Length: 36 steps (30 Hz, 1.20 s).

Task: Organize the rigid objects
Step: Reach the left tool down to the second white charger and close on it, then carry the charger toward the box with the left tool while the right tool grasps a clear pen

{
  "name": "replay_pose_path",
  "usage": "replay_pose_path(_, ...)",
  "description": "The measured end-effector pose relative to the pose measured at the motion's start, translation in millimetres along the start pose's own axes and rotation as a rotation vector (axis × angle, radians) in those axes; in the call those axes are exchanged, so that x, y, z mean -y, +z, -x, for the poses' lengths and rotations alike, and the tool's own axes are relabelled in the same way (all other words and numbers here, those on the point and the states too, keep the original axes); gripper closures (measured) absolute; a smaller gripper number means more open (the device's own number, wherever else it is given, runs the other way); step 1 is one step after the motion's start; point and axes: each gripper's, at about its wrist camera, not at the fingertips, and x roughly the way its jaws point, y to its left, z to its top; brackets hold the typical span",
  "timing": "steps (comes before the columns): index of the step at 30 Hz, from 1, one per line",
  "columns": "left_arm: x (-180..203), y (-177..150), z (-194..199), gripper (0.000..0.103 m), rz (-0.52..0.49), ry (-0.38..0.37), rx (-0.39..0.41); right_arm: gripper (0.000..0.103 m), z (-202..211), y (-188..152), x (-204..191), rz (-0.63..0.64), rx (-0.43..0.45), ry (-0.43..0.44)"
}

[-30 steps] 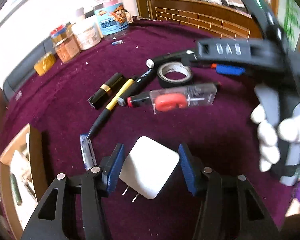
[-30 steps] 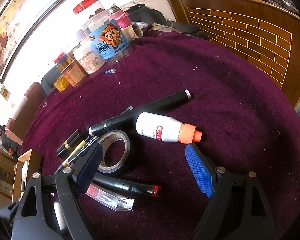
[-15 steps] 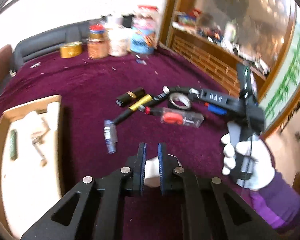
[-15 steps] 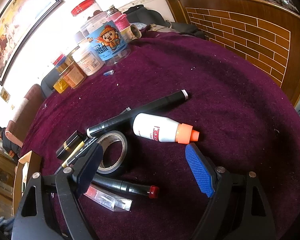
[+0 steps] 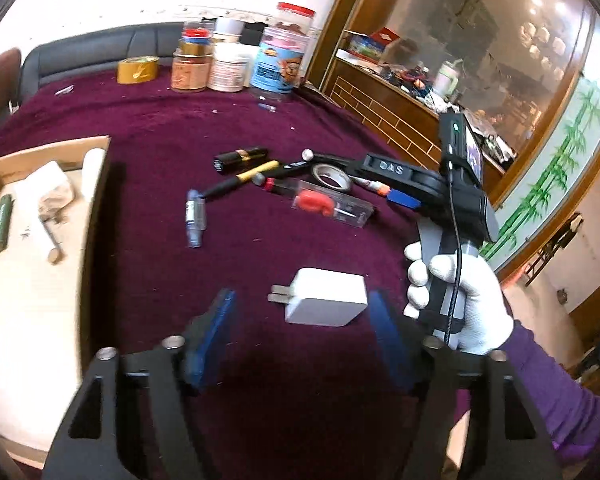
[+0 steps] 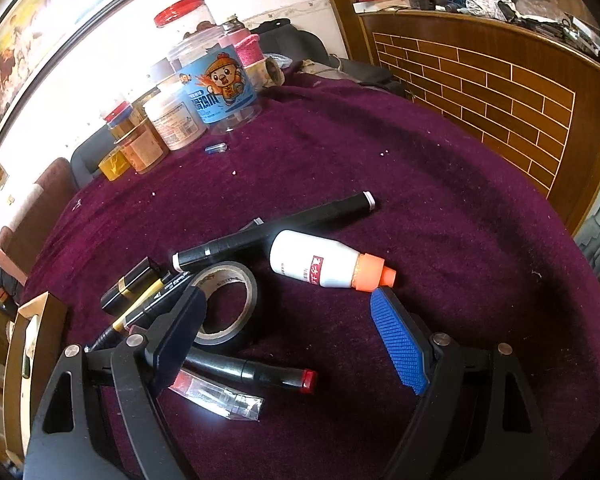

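Observation:
A white charger plug point(image 5: 326, 300) lies flat on the purple cloth, prongs pointing left, just ahead of my left gripper point(image 5: 300, 297). That gripper's jaws are opening, and the blue pads stand clear of the plug on both sides. My right gripper point(image 6: 288, 296) hangs open over a pile of a black tape roll point(image 6: 224, 304), a white bottle with an orange cap point(image 6: 320, 264), a long black marker point(image 6: 272, 232) and a red-capped marker point(image 6: 252, 372). Nothing is gripped. A white-gloved hand point(image 5: 460, 296) holds the right gripper at the right of the left wrist view.
A shallow wooden tray point(image 5: 100, 184) with a few items stands at the left. A lipstick point(image 5: 240, 156), a yellow-black pen point(image 5: 240, 180), a clear case point(image 5: 332, 208) and a small blue-clear tube point(image 5: 194, 216) lie mid-table. Jars point(image 6: 220, 88) line the far edge.
The left jaws closed almost fully and then spread wide again. The plug has turned and now lies loose, prongs to the left. The left view swung toward the tray. The right gripper stayed still.

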Motion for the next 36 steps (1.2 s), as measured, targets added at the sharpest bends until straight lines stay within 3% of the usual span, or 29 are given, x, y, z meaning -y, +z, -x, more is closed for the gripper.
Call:
replay_pose_path(8,45,-3,-53,0.032,-0.139,0.172,-0.043,0.018,-4,1,5,-0.026,-0.02,0.017)
replay_pose_path(10,45,-4,-63,0.039,-0.151,0.209,-0.06,0.019,-4,2,5,-0.029,-0.02,0.02)
replay_pose_path(14,24,0,-58,0.043,-0.049,0.125,-0.08,0.018,-5,1,7,-0.038,-0.024,0.029)
replay_pose_path(22,-31,-7,20,0.043,0.16,0.023,0.018,0.019,8,0,0,-0.009,0.004,-0.001)
replay_pose_path(25,-50,-10,55,0.043,0.197,0.033,0.074,0.018,43,-8,-28,0.052,0.06,0.067)
replay_pose_path(27,-63,-13,76,0.043,0.211,0.062,0.117,0.018,53,-14,-56,0.135,0.045,0.114)
replay_pose_path(31,-85,-18,95,0.043,0.252,0.105,0.172,0.019,36,-39,-124,0.326,-0.089,0.215)
replay_pose_path(33,-95,-22,99,0.043,0.271,0.118,0.183,0.038,21,-52,-148,0.391,-0.132,0.208)
replay_pose_path(36,-111,-30,105,0.043,0.296,0.134,0.185,0.057,-5,-65,-173,0.453,-0.201,0.181)
